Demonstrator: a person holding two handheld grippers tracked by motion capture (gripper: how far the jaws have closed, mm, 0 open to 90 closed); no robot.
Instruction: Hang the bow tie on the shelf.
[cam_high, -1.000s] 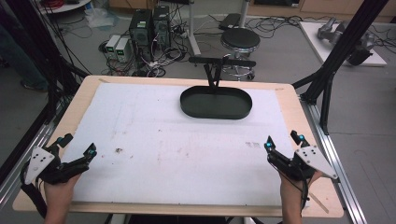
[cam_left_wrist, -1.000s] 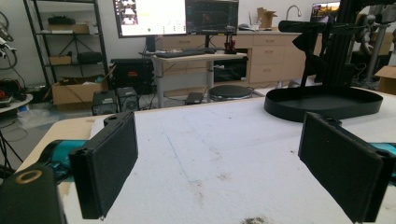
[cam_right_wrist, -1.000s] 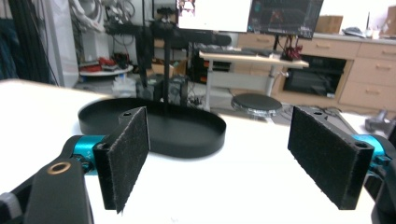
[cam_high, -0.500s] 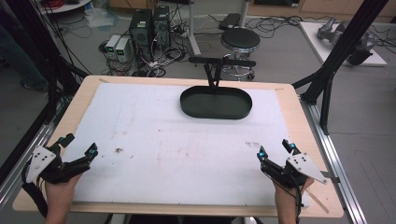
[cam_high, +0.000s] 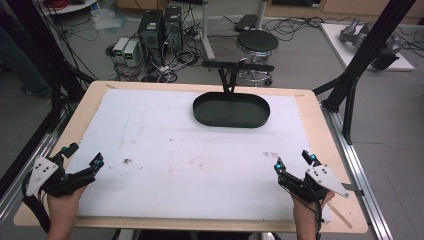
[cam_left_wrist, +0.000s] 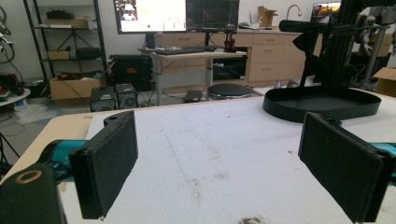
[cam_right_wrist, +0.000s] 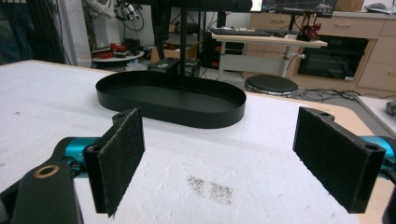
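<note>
Both grippers sit low at the near edge of the table, one in each of the person's hands, and neither holds anything. At the near left corner the left gripper lies over the edge of the white foam sheet, jaws spread wide with only bare sheet between them — its own view shows the two black felt-faced pads standing well apart. At the near right the right gripper points up the table towards the far side; its jaws have just been opening and now stand wide, nothing between them, its grey three-cornered plate on top. Just ahead of it on the sheet is a small dark smudge, and a few more specks lie near the left gripper. Farther out, at the far middle of the sheet and well apart from both grippers, rests the black oval tray with its low upright wall, and it looks empty. A black stand rises at its far rim, carrying a horizontal bar. Beyond the wooden table edge the floor holds a round black stool, computer towers and a tangle of cables.
</note>
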